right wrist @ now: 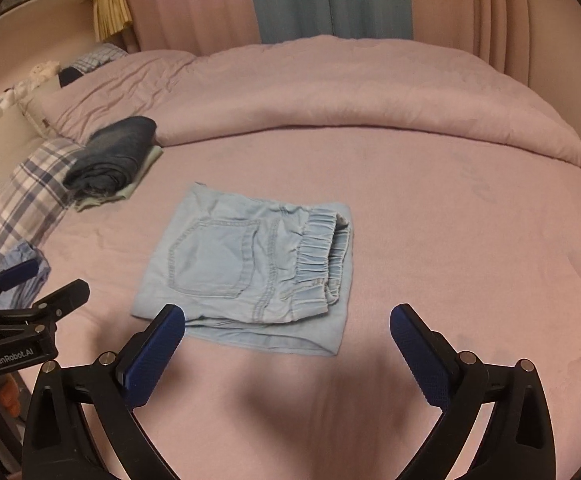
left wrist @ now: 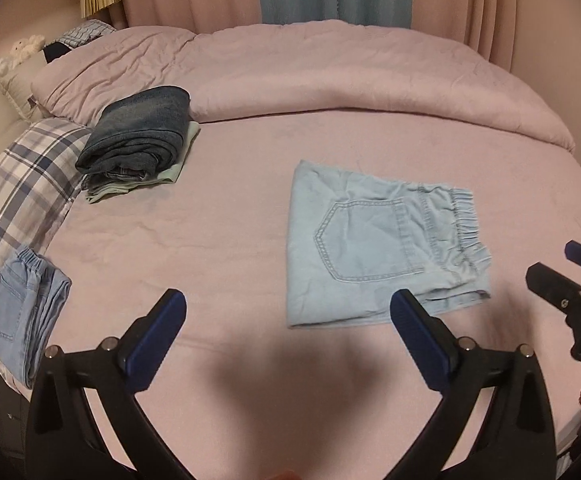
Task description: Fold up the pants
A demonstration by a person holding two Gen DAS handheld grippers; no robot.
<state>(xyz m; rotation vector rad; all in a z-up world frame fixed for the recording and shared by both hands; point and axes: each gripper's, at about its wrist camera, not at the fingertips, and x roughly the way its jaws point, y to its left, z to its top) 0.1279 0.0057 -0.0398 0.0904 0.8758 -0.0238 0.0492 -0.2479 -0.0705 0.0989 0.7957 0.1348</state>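
Light blue pants (left wrist: 382, 244) lie folded into a flat square on the pink bed sheet (left wrist: 230, 240), back pocket up and elastic waistband to the right. In the right wrist view the same pants (right wrist: 250, 268) sit just beyond the fingers. My left gripper (left wrist: 288, 300) hangs open above the sheet, near the pants' front left corner, with nothing between its blue pads. My right gripper (right wrist: 286, 316) is open too, empty, above the pants' near edge. Each gripper shows at the edge of the other's view: the right gripper (left wrist: 562, 276), the left gripper (right wrist: 46, 284).
A stack of folded dark jeans (left wrist: 138, 136) on a pale green garment rests at the back left. Another pair of light jeans (left wrist: 22, 300) lies on a plaid pillow (left wrist: 22, 184) at the left edge. A rolled pink duvet (left wrist: 330, 80) runs along the back, curtains behind it.
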